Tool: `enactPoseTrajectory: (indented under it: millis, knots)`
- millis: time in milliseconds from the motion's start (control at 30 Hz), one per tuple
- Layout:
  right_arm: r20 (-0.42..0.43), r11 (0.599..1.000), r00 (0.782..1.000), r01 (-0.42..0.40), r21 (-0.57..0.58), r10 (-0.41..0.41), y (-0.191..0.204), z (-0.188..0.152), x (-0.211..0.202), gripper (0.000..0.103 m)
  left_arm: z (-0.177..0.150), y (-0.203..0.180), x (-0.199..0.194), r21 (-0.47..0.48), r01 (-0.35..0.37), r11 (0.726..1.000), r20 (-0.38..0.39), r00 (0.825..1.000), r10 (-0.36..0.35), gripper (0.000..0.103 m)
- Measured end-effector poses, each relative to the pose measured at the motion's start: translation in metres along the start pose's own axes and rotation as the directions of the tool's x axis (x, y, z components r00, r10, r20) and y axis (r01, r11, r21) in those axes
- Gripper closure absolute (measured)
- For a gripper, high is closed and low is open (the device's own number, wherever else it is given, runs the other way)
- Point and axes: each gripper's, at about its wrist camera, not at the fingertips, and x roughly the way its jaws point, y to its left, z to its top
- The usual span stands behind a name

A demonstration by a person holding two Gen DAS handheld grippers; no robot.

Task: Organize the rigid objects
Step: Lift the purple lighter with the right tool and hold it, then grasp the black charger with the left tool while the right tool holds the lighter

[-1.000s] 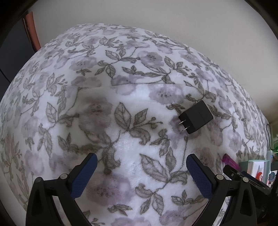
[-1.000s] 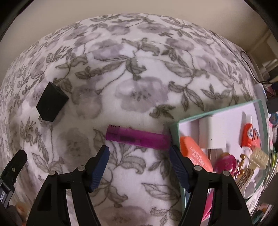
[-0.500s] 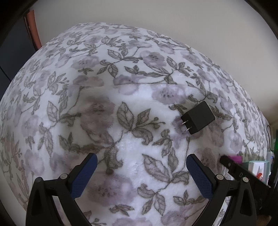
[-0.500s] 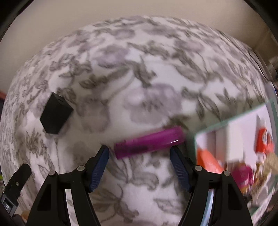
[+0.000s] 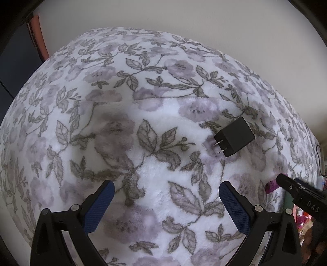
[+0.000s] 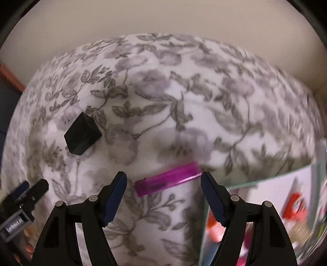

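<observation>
A purple lighter lies on the floral blanket, between the open fingers of my right gripper and just ahead of them. One end of the lighter shows at the right of the left wrist view, partly hidden by the right gripper's body. A black plug adapter rests on the blanket with its prongs pointing left, up and right of my open, empty left gripper. From the right wrist the adapter lies to the upper left.
A mint-rimmed box with several small items, blurred, sits at the lower right of the right wrist view. A pale wall runs behind the blanket. The left gripper's body shows at the lower left.
The right gripper has swung left and dropped toward the lighter, which now sits between its fingers and looks tilted; the box slid to the frame's right. The left gripper has hardly moved.
</observation>
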Motion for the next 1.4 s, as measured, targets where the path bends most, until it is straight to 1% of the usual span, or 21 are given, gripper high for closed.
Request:
enactPoseTrajectory:
  millis: [100, 167, 233, 300, 400, 467, 567, 700, 800, 933, 1033, 1200, 1300, 1400]
  knots:
    - [-0.009, 0.997, 0.999, 0.035, -0.065, -0.035, 0.004, 0.001, 0.011, 0.027, 0.000, -0.001, 0.002, 0.003, -0.011, 1.000, -0.001, 1.000, 0.011, 0.000]
    - [-0.020, 0.997, 0.999, 0.033, -0.076, -0.034, 0.003, -0.002, 0.017, 0.026, 0.000, -0.001, 0.003, -0.001, -0.014, 1.000, 0.002, 1.000, 0.014, 0.000]
    - [-0.018, 0.995, 1.000, 0.020, -0.094, -0.022, 0.005, -0.003, 0.020, 0.020, 0.002, 0.001, 0.005, -0.013, -0.001, 1.000, 0.014, 1.000, 0.002, 0.000]
    - [-0.021, 0.994, 1.000, 0.010, -0.111, -0.013, 0.009, -0.003, 0.024, 0.017, 0.003, 0.004, 0.006, -0.030, 0.010, 1.000, 0.024, 1.000, -0.009, 0.000]
    - [-0.027, 0.989, 0.999, 0.022, -0.144, -0.027, 0.014, 0.000, 0.032, 0.017, 0.005, 0.007, 0.006, -0.049, -0.002, 0.999, 0.042, 0.999, 0.004, 0.000]
    - [-0.030, 0.981, 0.998, 0.039, -0.188, -0.046, 0.019, -0.003, 0.038, 0.017, 0.006, 0.008, 0.007, -0.055, -0.003, 0.998, 0.049, 0.999, 0.006, 0.000]
    - [-0.027, 0.974, 0.998, 0.053, -0.221, -0.060, 0.023, -0.005, 0.042, 0.017, 0.007, 0.008, 0.008, -0.063, 0.024, 0.998, 0.061, 0.998, -0.020, 0.000]
    - [-0.031, 0.964, 0.997, 0.057, -0.259, -0.067, 0.026, -0.007, 0.046, 0.017, 0.012, 0.009, 0.015, -0.097, 0.084, 0.992, 0.061, 0.995, -0.079, 0.000]
    - [-0.040, 0.964, 0.998, 0.037, -0.265, -0.049, 0.022, -0.009, 0.047, 0.017, 0.017, 0.006, 0.015, -0.106, 0.122, 0.987, 0.075, 0.991, -0.115, 0.000]
    - [-0.050, 0.964, 0.999, 0.004, -0.266, -0.018, 0.011, -0.011, 0.046, 0.017, 0.028, -0.006, 0.015, -0.095, 0.127, 0.987, 0.095, 0.988, -0.118, 0.000]
    - [-0.056, 0.963, 0.998, -0.016, -0.268, 0.001, 0.008, -0.012, 0.048, 0.017, 0.036, -0.021, 0.020, -0.073, 0.134, 0.988, 0.095, 0.987, -0.127, 0.000]
    - [-0.049, 0.955, 0.999, -0.011, -0.297, -0.004, 0.008, -0.009, 0.046, 0.018, 0.046, -0.052, 0.030, -0.029, 0.119, 0.992, 0.096, 0.989, -0.116, 0.000]
    - [-0.042, 0.955, 0.999, -0.013, -0.296, 0.001, 0.002, -0.002, 0.043, 0.021, 0.052, -0.065, 0.039, -0.029, 0.119, 0.992, 0.079, 0.990, -0.116, 0.000]
    - [-0.040, 0.954, 0.999, -0.023, -0.299, 0.012, -0.005, -0.001, 0.043, 0.021, 0.057, -0.074, 0.046, -0.042, 0.108, 0.993, 0.079, 0.991, -0.104, 0.000]
